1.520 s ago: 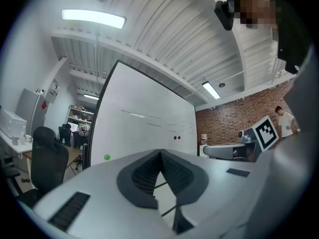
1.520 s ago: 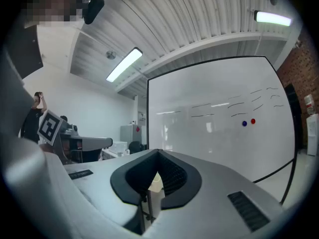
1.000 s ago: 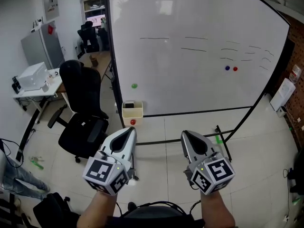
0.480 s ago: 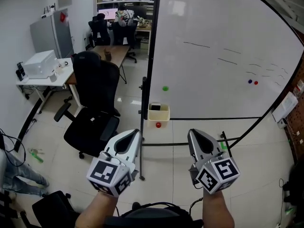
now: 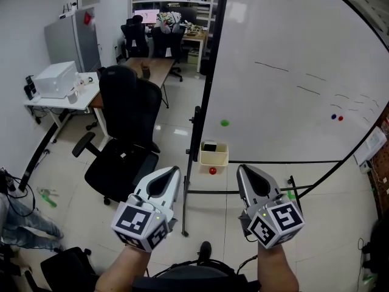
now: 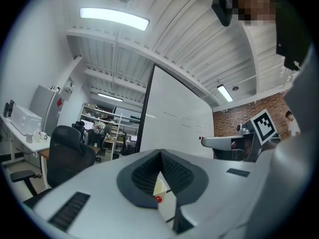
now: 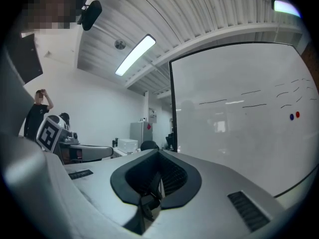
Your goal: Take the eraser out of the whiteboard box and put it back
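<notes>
A cream whiteboard box [image 5: 214, 156] hangs at the lower left corner of the whiteboard [image 5: 292, 96], with a dark eraser [image 5: 209, 147] lying in it. Both grippers are held level in front of me, well short of the board. My left gripper [image 5: 173, 170] is shut and empty, pointing just left of the box. My right gripper [image 5: 241, 168] is also shut and empty, to the box's right. In the left gripper view, the box [image 6: 161, 187] and a red magnet [image 6: 158, 199] show through the slit under the closed tips [image 6: 160, 154]. The right gripper view shows closed jaws [image 7: 159, 152] facing the board.
A green magnet [image 5: 224, 123] and a red one [image 5: 212, 170] sit by the box. The board's black stand leg [image 5: 186, 221] runs along the floor between the grippers. A black office chair [image 5: 124, 135] stands left, with a desk and white printer [image 5: 55, 78] behind it.
In the head view the board and box have slid right, so the box now lies between the two grippers. More of the office behind the board's edge shows. Both grippers stay shut.
</notes>
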The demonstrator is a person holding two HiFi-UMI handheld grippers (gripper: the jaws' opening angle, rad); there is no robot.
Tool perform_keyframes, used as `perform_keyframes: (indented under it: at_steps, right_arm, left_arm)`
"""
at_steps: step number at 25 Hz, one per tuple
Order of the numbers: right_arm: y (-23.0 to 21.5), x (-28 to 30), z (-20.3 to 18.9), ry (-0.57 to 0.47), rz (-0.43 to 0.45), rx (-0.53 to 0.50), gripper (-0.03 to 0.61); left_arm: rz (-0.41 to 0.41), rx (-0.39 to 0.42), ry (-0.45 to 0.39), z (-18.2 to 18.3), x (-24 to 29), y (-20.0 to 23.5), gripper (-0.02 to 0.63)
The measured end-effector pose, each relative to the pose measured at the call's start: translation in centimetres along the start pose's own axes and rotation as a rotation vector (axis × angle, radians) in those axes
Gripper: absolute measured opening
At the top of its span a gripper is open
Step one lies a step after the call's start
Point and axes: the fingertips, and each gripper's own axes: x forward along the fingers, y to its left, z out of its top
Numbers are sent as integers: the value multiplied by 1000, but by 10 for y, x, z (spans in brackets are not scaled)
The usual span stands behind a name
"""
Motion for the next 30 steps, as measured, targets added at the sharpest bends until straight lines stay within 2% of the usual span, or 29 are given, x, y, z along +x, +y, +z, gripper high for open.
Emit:
perform_keyframes:
  at_steps: [6, 16, 20, 26, 30]
  right_arm:
    - [-33, 36, 2, -14, 33, 1, 11]
    - [-109, 85, -8, -3, 100, 26, 9]
    - [-133, 105, -9, -6, 135, 27, 11]
    - [-138, 141, -14, -2, 143, 29, 11]
    - [-122, 169, -19, -3, 85, 30, 11]
  left_arm:
    - [22, 21, 8, 7, 45, 9, 31]
    - [55, 35, 27, 3, 150, 11, 31]
    - [98, 46, 23, 7, 180, 19, 32]
    - [89, 58, 40, 7, 204, 44, 31]
    - [55, 55, 50, 6, 203, 82, 31]
